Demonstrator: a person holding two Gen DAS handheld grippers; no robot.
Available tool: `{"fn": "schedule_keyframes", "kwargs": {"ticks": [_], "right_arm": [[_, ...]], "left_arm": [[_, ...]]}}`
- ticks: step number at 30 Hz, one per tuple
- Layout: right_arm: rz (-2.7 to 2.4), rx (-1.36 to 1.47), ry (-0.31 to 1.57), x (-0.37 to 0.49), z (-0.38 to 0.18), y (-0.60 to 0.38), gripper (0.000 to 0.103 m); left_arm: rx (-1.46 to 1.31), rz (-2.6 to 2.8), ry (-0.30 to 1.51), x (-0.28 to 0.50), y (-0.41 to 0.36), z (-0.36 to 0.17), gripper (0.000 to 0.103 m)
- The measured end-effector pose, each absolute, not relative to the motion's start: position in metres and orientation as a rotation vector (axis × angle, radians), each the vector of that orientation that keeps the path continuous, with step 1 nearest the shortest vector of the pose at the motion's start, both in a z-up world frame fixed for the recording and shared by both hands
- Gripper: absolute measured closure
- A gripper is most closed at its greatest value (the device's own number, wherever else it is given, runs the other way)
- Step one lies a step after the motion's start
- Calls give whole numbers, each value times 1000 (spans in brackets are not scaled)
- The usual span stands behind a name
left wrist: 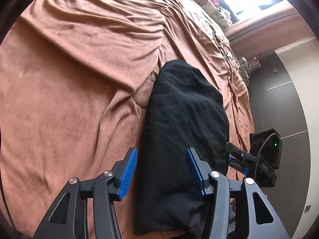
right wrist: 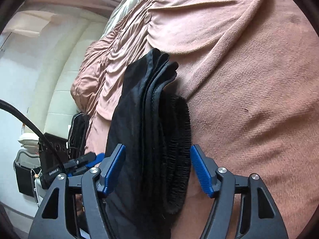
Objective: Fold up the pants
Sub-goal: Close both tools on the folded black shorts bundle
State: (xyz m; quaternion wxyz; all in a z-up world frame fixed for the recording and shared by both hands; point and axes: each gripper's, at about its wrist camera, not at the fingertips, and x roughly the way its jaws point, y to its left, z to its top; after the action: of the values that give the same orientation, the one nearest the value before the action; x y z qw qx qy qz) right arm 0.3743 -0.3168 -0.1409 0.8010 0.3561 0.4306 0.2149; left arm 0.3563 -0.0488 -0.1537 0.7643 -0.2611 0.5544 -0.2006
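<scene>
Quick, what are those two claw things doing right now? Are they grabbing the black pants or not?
Left gripper: open, its blue pads clear of the folded black pants lying between them.
Right gripper: open too, straddling the pants without pressing.

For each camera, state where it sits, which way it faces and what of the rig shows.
Left wrist: on the left gripper, looking down along its open fingers at the pants on the blanket; the right gripper shows at right.
Right wrist: on the right gripper, looking down at the pants' stacked edges; the left gripper shows at left.
Shared: pants, blanket, each other's gripper.
</scene>
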Motion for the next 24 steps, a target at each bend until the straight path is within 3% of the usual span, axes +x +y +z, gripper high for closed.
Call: {"fn": "schedule_keyframes", "kwargs": {"ticks": [20,24], "right_arm": [[497,807,953,403,-145,-308,37],[517,774,918,394,-139,-306,37]], "left_arm": [[-624,-490,1233,400,-62,-183,50],[-639,-503,1224,404,-64,-184,54]]}}
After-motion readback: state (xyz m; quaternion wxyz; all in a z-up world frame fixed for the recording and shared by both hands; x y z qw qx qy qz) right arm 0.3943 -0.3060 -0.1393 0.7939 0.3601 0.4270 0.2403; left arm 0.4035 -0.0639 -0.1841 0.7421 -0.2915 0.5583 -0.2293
